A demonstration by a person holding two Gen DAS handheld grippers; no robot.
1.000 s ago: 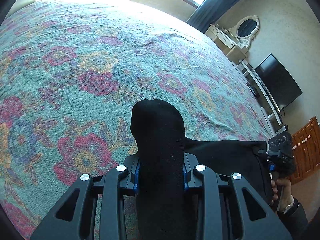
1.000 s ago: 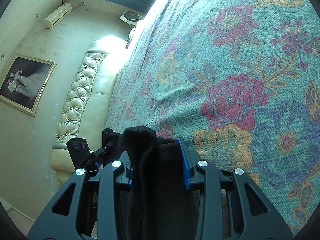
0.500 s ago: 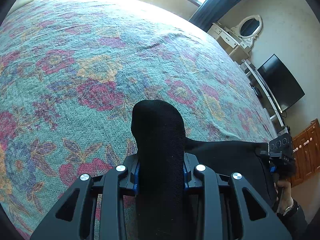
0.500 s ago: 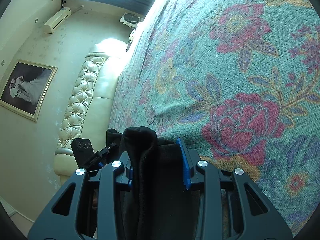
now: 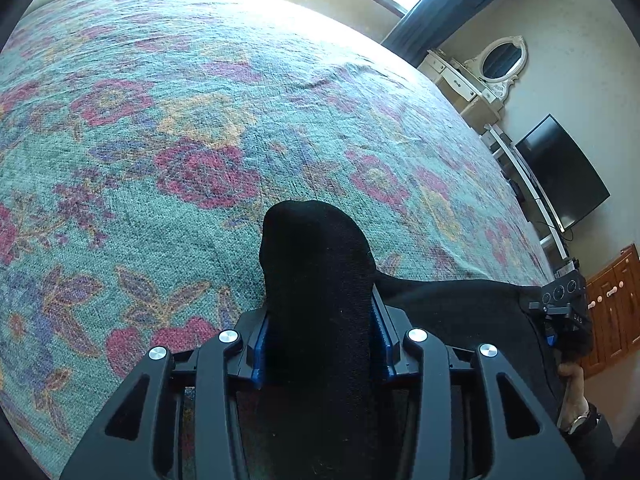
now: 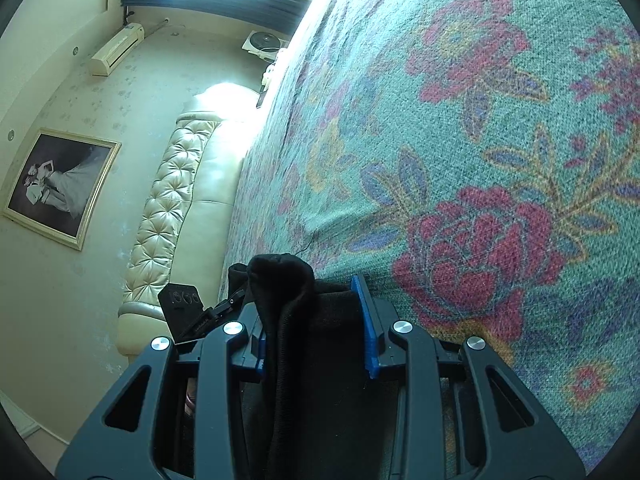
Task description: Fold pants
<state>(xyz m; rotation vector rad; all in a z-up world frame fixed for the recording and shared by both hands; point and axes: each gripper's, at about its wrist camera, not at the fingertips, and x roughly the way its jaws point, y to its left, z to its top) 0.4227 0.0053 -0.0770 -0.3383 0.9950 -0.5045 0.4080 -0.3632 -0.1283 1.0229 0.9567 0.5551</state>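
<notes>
Black pants bunching between the blue pads of the left tool, jaws opening around the fabric; stretching across the floral bedspread toward the right tool, clamping another black fold.

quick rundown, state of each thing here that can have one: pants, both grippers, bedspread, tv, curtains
pants: black, bunched, held up between both grippers above the bed
left gripper: jaws opening, cloth between them
right gripper: shut on pants
bedspread: spread flat, a few wrinkles
tv: screen dark
curtains: drawn aside, window bright
</notes>
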